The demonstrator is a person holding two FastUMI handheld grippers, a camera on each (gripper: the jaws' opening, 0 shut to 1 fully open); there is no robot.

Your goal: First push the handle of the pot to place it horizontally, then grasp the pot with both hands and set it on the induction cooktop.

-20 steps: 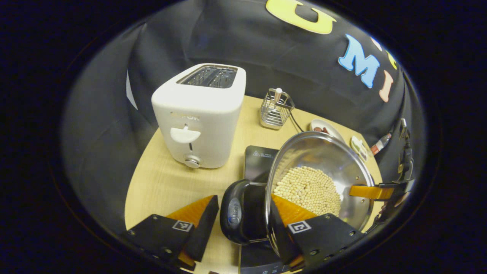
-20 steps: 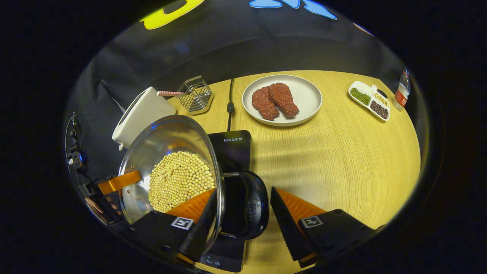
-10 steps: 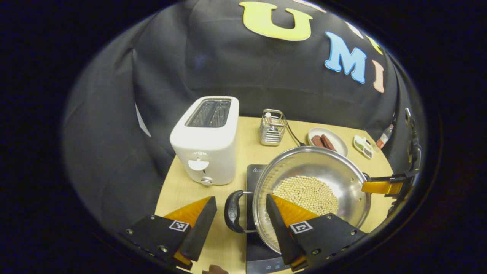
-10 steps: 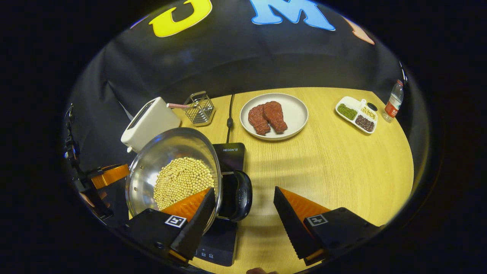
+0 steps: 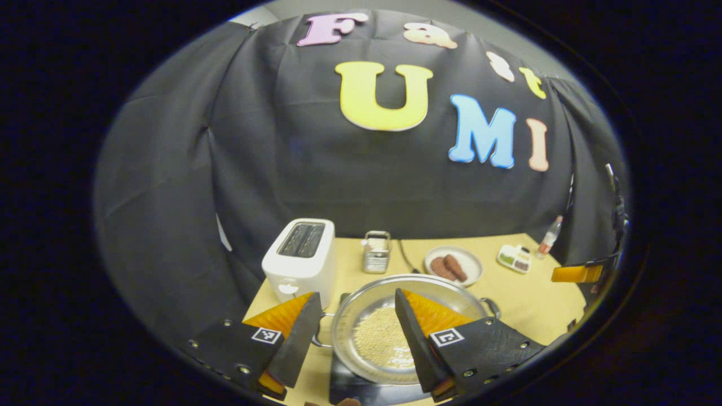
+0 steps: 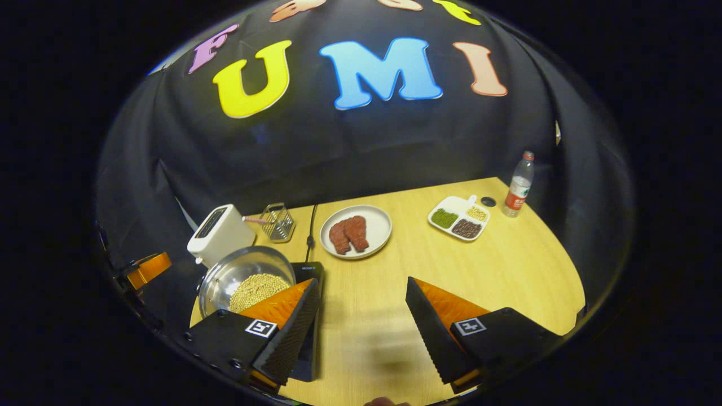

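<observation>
A steel pot (image 5: 361,313) holding pale beans (image 5: 381,338) sits on the black induction cooktop (image 5: 350,386). Its two side handles (image 5: 492,307) point left and right. My left gripper (image 5: 355,293) hangs open above and behind the pot, with nothing between its fingers. In the right gripper view the pot (image 6: 225,276) rests on the cooktop (image 6: 309,269) at lower left. My right gripper (image 6: 362,280) is open over bare table to the pot's right. The left gripper (image 6: 148,269) shows at that view's far left edge, and the right gripper (image 5: 575,274) at the left gripper view's far right edge.
A white toaster (image 6: 220,234) and a wire basket (image 6: 279,221) stand behind the pot. A plate (image 6: 379,217) with two pieces of meat lies mid-table. A divided dish (image 6: 459,217) and a bottle (image 6: 518,183) stand at the back right. A cable (image 6: 310,228) runs to the cooktop.
Both grippers have let go of the pot's handles and drawn back and upward. The pot has come level and now rests on the cooktop.
</observation>
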